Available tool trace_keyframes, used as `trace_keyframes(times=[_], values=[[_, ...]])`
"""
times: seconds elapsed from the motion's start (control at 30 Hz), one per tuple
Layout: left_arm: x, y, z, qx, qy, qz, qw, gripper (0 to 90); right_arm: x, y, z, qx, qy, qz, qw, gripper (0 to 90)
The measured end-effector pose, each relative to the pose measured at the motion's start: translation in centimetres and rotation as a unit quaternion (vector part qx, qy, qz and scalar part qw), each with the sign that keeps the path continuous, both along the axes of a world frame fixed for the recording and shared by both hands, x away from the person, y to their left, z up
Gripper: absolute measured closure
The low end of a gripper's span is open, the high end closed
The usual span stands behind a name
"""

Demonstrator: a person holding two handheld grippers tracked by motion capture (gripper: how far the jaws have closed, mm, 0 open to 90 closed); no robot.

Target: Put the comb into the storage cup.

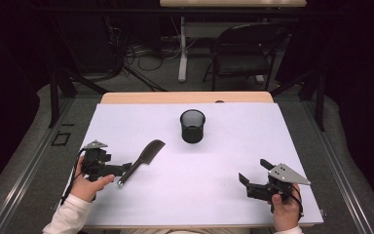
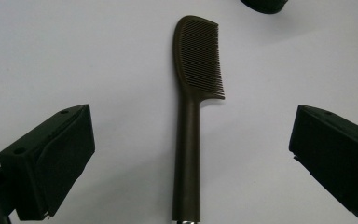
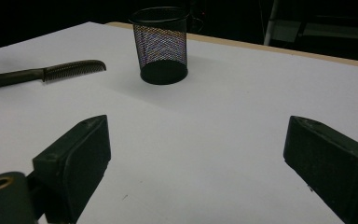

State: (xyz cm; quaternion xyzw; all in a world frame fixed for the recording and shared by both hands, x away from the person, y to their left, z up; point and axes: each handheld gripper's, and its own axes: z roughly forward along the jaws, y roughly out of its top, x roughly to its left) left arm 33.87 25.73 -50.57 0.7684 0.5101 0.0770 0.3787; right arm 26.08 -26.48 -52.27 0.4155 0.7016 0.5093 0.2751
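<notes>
A dark brown comb [image 1: 143,155] lies flat on the white sheet, teeth end pointing toward the back right. In the left gripper view the comb [image 2: 189,116] runs up the middle, its handle between the two jaws and touching neither. My left gripper [image 1: 117,168] [image 2: 191,130] is open at the handle end. A black mesh cup [image 1: 193,126] [image 3: 161,44] stands upright at the middle back, and its base [image 2: 264,4] shows beyond the comb. My right gripper [image 1: 254,171] [image 3: 196,140] is open and holds nothing, at the front right, facing the cup and the comb [image 3: 51,73].
The white sheet [image 1: 224,156] covers most of the table, with a wooden strip [image 1: 185,97] bare at the back edge. Beyond the table stand a black folding chair [image 1: 243,53] and a table leg [image 1: 182,48] among floor cables.
</notes>
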Motion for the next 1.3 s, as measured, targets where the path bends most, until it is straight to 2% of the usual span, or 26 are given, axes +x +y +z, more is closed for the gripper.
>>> trace_keyframes(times=[0.13, 0.17, 0.2, 0.3, 0.4, 0.53, 0.7, 0.77, 0.9, 0.97, 1.3], values=[[0.2, 0.1, 0.2, 0.015, 0.004, 0.007, 0.9998, 0.5, 0.0, 0.1, 0.0, 0.0, -0.001, 0.001, 1.0, 7.2], [0.4, 0.1, 0.4, 0.028, 0.007, 0.001, 0.9996, 0.5, 0.0, 0.0, 0.0, 0.001, -0.001, 0.001, 1.0, 7.2], [0.4, 0.1, 0.4, 0.028, 0.007, 0.001, 0.9996, 0.5, 0.0, 0.0, 0.0, 0.001, -0.001, 0.001, 1.0, 7.2], [0.5, 0.0, 0.6, 0.053, 0.006, -0.007, 0.9985, 0.5, 0.0, 0.0, 0.0, 0.0, -0.002, 0.0, 1.0, 7.2], [0.8, -0.3, 0.8, 0.069, 0.006, -0.014, 0.9975, 0.5, 0.0, 0.0, -0.1, 0.0, -0.002, 0.0, 1.0, 7.2], [1.1, -0.8, 1.0, 0.089, 0.022, -0.021, 0.9956, 0.7, 0.0, 0.1, -0.1, 0.001, -0.001, -0.001, 1.0, 7.2], [1.6, -1.2, 1.2, 0.103, 0.036, -0.026, 0.9937, 1.2, 0.0, 0.1, -0.1, 0.001, 0.0, 0.0, 1.0, 7.2], [1.8, -1.4, 1.2, 0.109, 0.041, -0.029, 0.9927, 2.9, 0.0, 0.1, -0.1, 0.001, -0.001, 0.0, 1.0, 7.2], [2.3, -1.8, 1.1, 0.14, 0.05, -0.034, 0.9883, 3.0, 0.0, 0.1, -0.1, -0.004, 0.001, 0.0, 1.0, 7.2], [2.4, -2.0, 1.0, 0.148, 0.054, -0.035, 0.987, 3.0, 0.0, 0.1, -0.1, -0.003, 0.001, -0.001, 1.0, 7.2], [3.2, -2.8, 0.7, 0.162, 0.084, -0.044, 0.9822, 5.5, 0.0, 0.1, -0.1, -0.003, 0.002, 0.0, 1.0, 7.2]])
